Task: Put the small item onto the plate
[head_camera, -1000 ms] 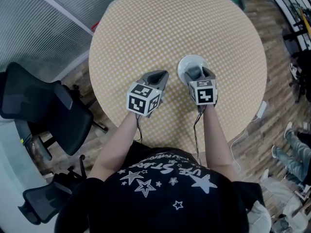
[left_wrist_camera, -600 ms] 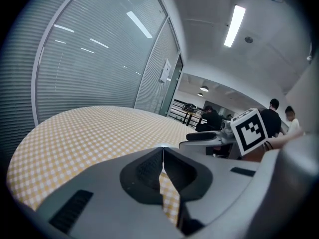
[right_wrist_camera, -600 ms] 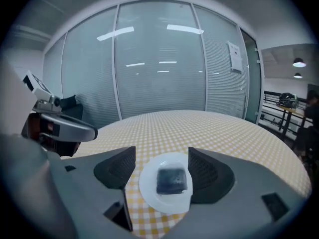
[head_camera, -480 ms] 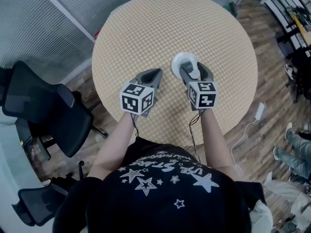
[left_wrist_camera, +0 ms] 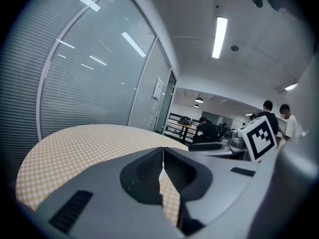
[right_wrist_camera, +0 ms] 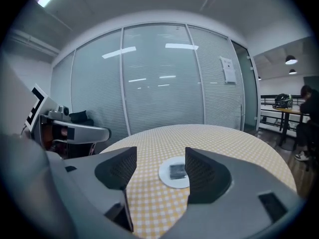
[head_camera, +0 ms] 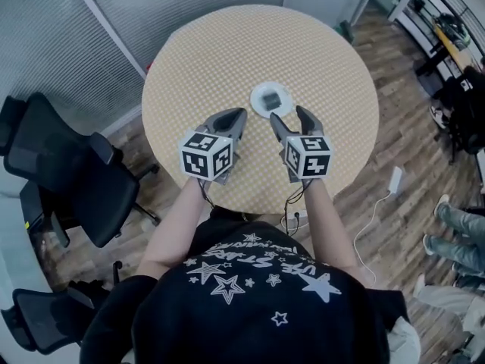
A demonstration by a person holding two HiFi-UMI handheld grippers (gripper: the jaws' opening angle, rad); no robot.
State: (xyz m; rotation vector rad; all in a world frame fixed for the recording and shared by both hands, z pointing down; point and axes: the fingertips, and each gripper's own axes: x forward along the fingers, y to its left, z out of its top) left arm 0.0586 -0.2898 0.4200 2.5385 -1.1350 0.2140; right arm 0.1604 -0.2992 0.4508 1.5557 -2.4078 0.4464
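A small white plate [head_camera: 272, 98] rests on the round checkered table [head_camera: 227, 51], and a small dark grey square item [head_camera: 272, 98] lies on it. The right gripper view also shows the plate [right_wrist_camera: 167, 175] with the item [right_wrist_camera: 177, 171] between and beyond the jaws. My right gripper [head_camera: 292, 118] hangs just short of the plate, open and empty. To the left of it my left gripper [head_camera: 234, 119] is shut with nothing in it; its jaws meet in the left gripper view [left_wrist_camera: 162, 158].
A black office chair [head_camera: 68, 169] stands left of the table by the glass wall with blinds [head_camera: 98, 14]. A shelf [head_camera: 436, 21] and a person's legs [head_camera: 458, 233] are on the right over the wooden floor. People sit at desks in the distance [left_wrist_camera: 209, 129].
My right gripper has drawn back from the plate, leaving the grey item lying on it, and its jaws have opened. Both grippers sit nearer to me than before.
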